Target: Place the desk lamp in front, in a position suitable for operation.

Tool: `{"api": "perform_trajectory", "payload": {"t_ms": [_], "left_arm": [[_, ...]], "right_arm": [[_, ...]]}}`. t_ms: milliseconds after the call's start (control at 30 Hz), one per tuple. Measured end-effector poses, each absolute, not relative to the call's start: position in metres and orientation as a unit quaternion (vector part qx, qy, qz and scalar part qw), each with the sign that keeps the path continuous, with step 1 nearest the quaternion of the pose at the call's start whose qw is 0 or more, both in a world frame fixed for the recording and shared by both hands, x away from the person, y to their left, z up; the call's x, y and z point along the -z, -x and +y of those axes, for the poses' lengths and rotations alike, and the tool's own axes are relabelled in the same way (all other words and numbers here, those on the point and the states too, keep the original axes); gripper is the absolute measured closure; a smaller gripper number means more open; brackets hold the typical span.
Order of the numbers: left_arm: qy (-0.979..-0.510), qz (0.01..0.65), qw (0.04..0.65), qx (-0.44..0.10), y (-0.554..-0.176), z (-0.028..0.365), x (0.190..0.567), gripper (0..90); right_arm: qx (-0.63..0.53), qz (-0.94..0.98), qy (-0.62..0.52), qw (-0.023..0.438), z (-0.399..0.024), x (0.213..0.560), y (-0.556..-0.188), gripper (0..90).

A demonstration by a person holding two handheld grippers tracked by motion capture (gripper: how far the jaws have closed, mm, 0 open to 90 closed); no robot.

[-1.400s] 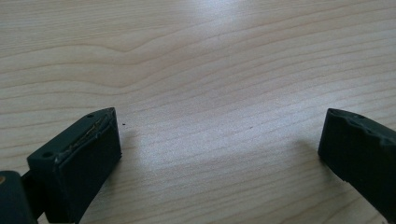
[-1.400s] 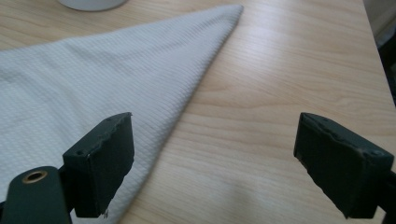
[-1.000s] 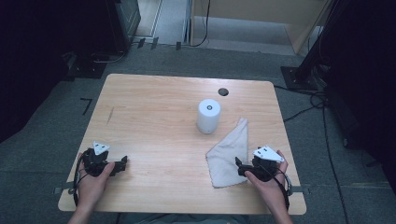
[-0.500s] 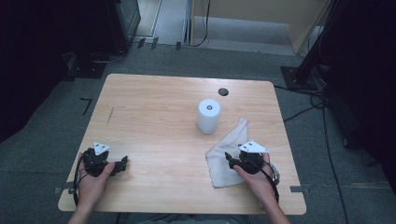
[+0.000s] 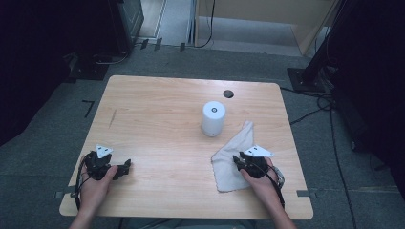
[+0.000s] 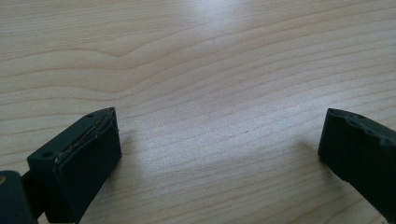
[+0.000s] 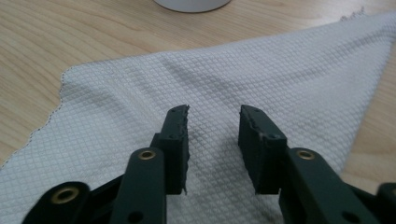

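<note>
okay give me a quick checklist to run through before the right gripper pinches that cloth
1. Right gripper over the cloth: ok, both jaws sit above the weave, well inside its edges.
2. Jaws narrowed for a pinch: ok, they have just been closing, and a gap remains with flat cloth under it.
3. Cloth gathered between the pads: not ok, no fold has risen between them.
4. Pads touching the cloth: cannot tell.
5. White cylinder clear of the grab: ok, it stands upright beyond the cloth, apart from the gripper.
6. Left gripper out of the way: ok, open over bare table, holding nothing.
</note>
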State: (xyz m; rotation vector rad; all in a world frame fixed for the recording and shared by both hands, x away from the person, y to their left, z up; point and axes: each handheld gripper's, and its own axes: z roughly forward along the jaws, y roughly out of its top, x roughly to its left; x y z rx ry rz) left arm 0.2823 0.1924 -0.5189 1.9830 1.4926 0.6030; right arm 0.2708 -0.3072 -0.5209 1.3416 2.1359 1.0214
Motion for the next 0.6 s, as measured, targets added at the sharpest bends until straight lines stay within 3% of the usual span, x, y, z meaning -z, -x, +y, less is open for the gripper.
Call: {"api": "perform_trajectory", "payload": {"t_ms": [167,233,267,300,333,533,600], "left_arm": [[-0.743,0.56,0.29,-0.226,-0.281,0.192,0.519,0.0],[-0.743,0.56,0.29,-0.226,-0.281,0.192,0.519,0.0],[-0.743,0.56,0.29,-0.226,-0.281,0.192,0.519,0.0],[-0.743,0.56,0.29,-0.226,-0.281,0.192,0.519,0.0],[-0.743,0.56,0.29,-0.226,-0.281,0.192,0.519,0.0],[-0.743,0.56,0.289,-0.226,-0.281,0.192,0.519,0.0],[-0.743,0.56,0.29,-0.226,-0.281,0.192,0.519,0.0]], "right_arm": [[-0.361,0.764,-0.496,0.2,-0.311,0.519,-0.266,64.4],[-0.38,0.757,-0.495,0.196,-0.311,0.513,-0.267,52.5],[-0.38,0.757,-0.495,0.196,-0.311,0.513,-0.267,52.5],[-0.394,0.752,-0.487,0.206,-0.308,0.504,-0.268,43.1],[-0.394,0.752,-0.487,0.206,-0.308,0.504,-0.268,43.1],[-0.411,0.748,-0.471,0.223,-0.289,0.483,-0.279,18.9],[-0.41,0.75,-0.47,0.221,-0.282,0.476,-0.286,14.6]]}}
